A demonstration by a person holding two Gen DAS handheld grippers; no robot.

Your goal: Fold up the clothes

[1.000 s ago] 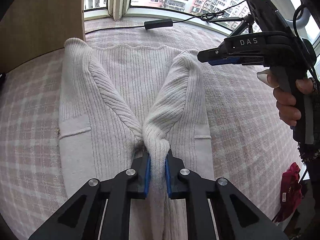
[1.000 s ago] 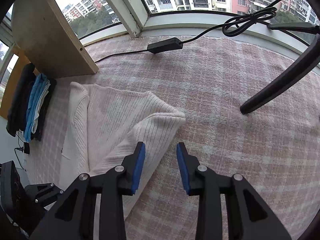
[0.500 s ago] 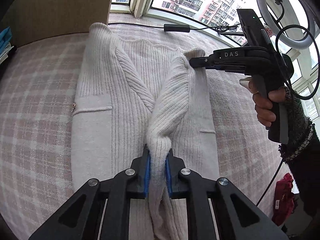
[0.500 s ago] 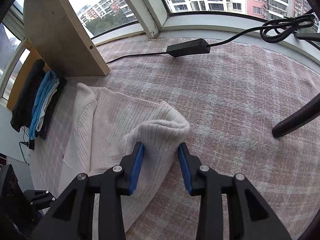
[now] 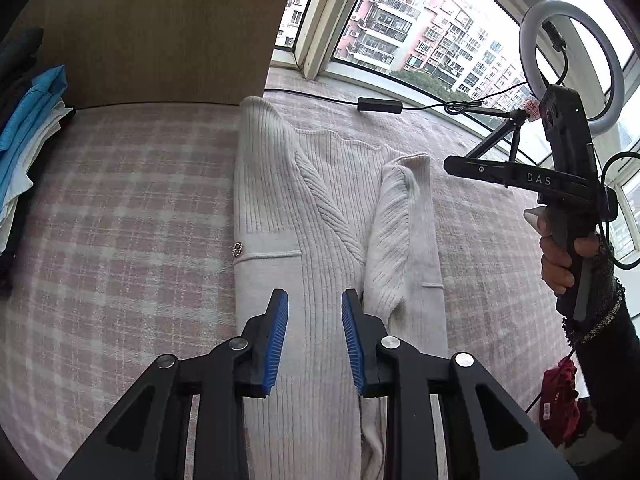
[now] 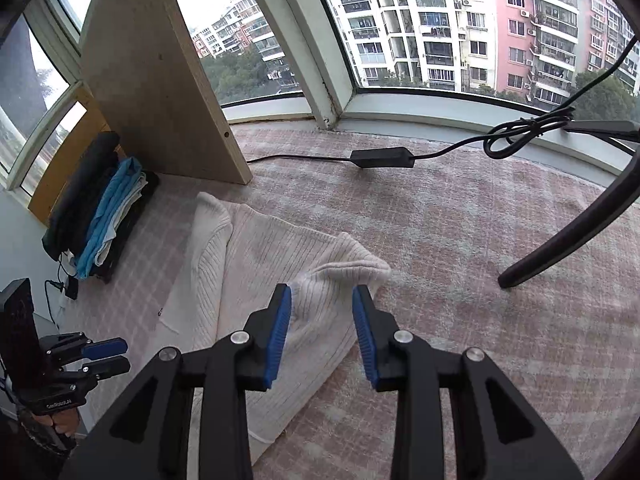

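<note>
A cream ribbed knit cardigan (image 5: 320, 240) lies flat on the pink plaid blanket (image 5: 120, 240), both sleeves folded in over its front. My left gripper (image 5: 314, 334) is open and empty above the garment's lower middle, next to the cuff of the right sleeve (image 5: 390, 248). My right gripper (image 6: 322, 330) is open and empty, its jaws either side of the folded right shoulder (image 6: 348, 272) and above it. The right gripper also shows in the left wrist view (image 5: 450, 166), and the left gripper in the right wrist view (image 6: 104, 356).
A wooden panel (image 5: 160, 32) stands at the back left. Folded clothes (image 5: 28, 144) are stacked at the far left. A black cable with adapter (image 6: 382, 157) runs along the window sill. A ring light on a tripod (image 5: 572, 68) stands at the right.
My left gripper has let go of the right sleeve cuff and opened, and the sleeve now lies on the cardigan. My right gripper has lifted back from the shoulder fold.
</note>
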